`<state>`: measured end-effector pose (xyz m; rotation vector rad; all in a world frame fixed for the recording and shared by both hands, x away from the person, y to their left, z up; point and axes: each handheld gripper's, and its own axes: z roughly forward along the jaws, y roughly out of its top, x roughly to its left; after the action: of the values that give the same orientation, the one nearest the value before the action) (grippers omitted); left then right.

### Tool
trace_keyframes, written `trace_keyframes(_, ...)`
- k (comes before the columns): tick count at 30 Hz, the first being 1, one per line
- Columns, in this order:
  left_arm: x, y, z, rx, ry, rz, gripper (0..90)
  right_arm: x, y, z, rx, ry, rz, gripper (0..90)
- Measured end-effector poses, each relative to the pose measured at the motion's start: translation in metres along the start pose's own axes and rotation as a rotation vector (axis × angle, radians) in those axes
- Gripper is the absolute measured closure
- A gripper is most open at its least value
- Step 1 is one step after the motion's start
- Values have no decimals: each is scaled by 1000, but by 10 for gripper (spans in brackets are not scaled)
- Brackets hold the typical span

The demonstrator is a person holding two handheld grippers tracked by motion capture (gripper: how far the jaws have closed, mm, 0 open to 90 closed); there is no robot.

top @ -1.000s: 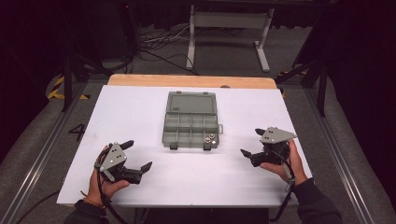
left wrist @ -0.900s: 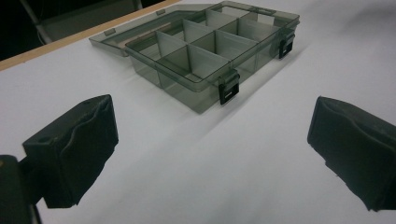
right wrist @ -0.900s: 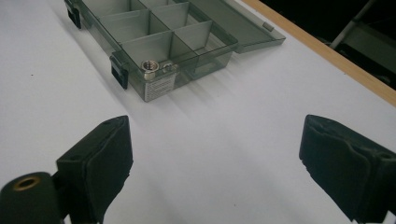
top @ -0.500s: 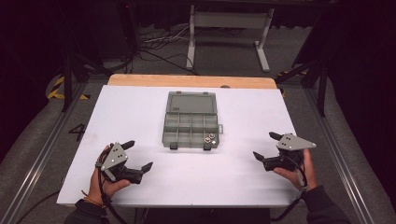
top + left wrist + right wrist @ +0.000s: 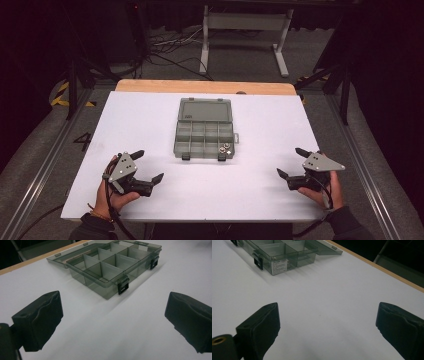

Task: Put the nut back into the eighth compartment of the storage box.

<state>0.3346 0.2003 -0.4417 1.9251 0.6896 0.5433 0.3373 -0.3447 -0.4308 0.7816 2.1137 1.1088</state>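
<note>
A smoky-grey clear organiser box (image 5: 178, 144) lies open at the table's middle, lid (image 5: 205, 109) folded flat toward the far side. Small metal parts (image 5: 225, 148) sit in its front right compartment. My left gripper (image 5: 150, 165) rests near the front left, open, with nothing between its jaws. Its own view has the box (image 5: 100, 285) ahead of the empty gap (image 5: 114, 300). My right gripper (image 5: 289, 161) is at the front right, open. Its jaws have just been opening with nothing between them. The box (image 5: 279, 267) lies far left of that gap (image 5: 328, 308).
The white table top (image 5: 150, 120) has a wooden strip (image 5: 205, 86) along its far edge. Behind it stand a white desk frame (image 5: 245, 22), cables on the floor and dark stands. Metal rails run along both sides of the table.
My right gripper has moved rightward and toward the table's front edge, sinking a little. The left gripper and the box have stayed put.
</note>
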Motion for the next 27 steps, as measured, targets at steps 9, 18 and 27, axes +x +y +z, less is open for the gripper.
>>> trace_keyframes(9, -1, 0, 0, -2, -6, 7, 23, 9, 1, 5, -4, 8, -13, 65)
trace_keyframes(18, -1, -1, -1, -2, -7, 11, 24, 15, 3, 8, -1, -1, -24, 69)
trace_keyframes(27, -1, 0, 1, 3, -6, 9, 24, 12, 2, 7, -4, -5, -18, 76)
